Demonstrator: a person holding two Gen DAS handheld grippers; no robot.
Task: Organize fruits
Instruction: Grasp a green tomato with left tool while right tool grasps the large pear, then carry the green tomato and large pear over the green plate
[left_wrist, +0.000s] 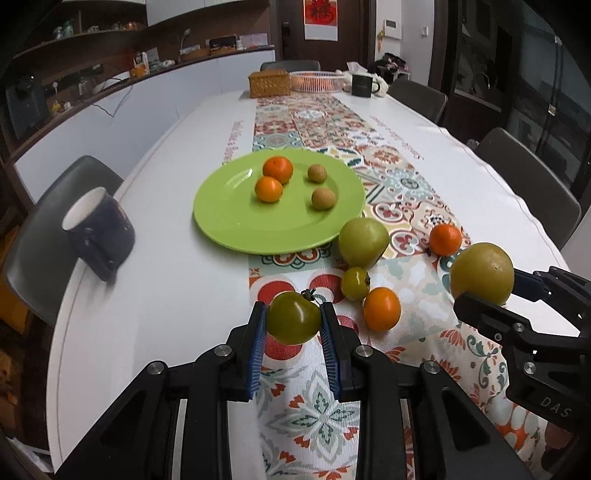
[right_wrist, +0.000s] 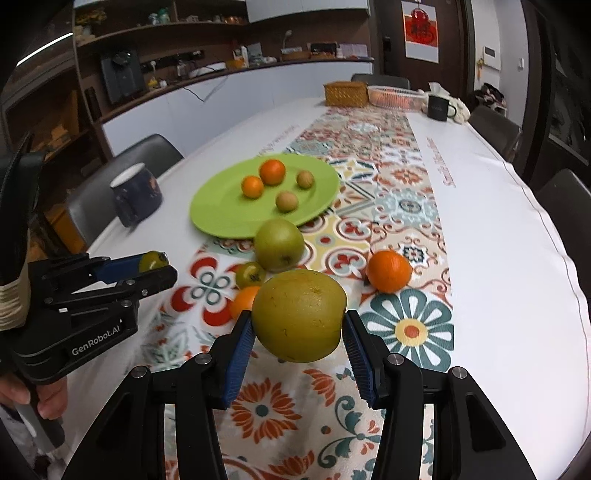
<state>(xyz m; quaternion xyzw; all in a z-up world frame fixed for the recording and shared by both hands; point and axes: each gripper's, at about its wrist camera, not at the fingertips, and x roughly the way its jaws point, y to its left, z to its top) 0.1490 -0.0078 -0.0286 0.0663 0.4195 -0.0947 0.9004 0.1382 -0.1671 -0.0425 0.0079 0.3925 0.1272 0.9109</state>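
Note:
My left gripper (left_wrist: 293, 321) is shut on a small green tomato (left_wrist: 294, 318), held above the patterned runner. My right gripper (right_wrist: 299, 326) is shut on a large green apple (right_wrist: 300, 314); it shows at the right of the left wrist view (left_wrist: 482, 273). A green plate (left_wrist: 229, 218) ahead holds two oranges (left_wrist: 277, 169) and two small brown fruits (left_wrist: 323, 198). On the runner lie another green apple (left_wrist: 362, 242), a small green tomato (left_wrist: 354, 282) and two oranges (left_wrist: 381, 308), (left_wrist: 445, 239).
A dark blue mug (left_wrist: 98, 236) stands at the table's left edge. At the far end are a wicker box (left_wrist: 269, 83), a pink basket (left_wrist: 316, 80) and a black mug (left_wrist: 362, 85). Chairs (left_wrist: 528, 184) surround the table.

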